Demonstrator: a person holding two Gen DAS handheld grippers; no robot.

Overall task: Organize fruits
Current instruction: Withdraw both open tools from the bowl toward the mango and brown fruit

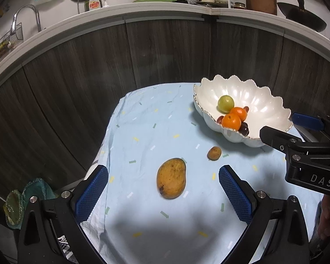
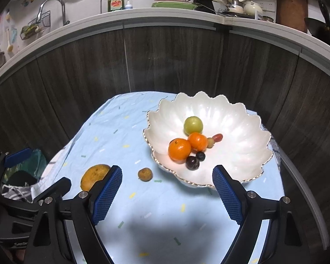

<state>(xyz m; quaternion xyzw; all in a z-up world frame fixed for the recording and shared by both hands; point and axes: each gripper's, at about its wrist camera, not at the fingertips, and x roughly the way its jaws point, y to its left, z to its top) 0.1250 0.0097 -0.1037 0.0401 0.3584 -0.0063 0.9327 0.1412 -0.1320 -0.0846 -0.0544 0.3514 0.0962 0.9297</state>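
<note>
Both grippers gape empty: left (image 1: 162, 192) over mango (image 1: 171, 177), right (image 2: 167, 189) lettered "DAS".

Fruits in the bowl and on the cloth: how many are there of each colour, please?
Orange: 2
Green: 1
Dark purple: 2
Reddish grape: 2
Yellow mango: 1
Small brown fruit: 1
Total: 9
</note>
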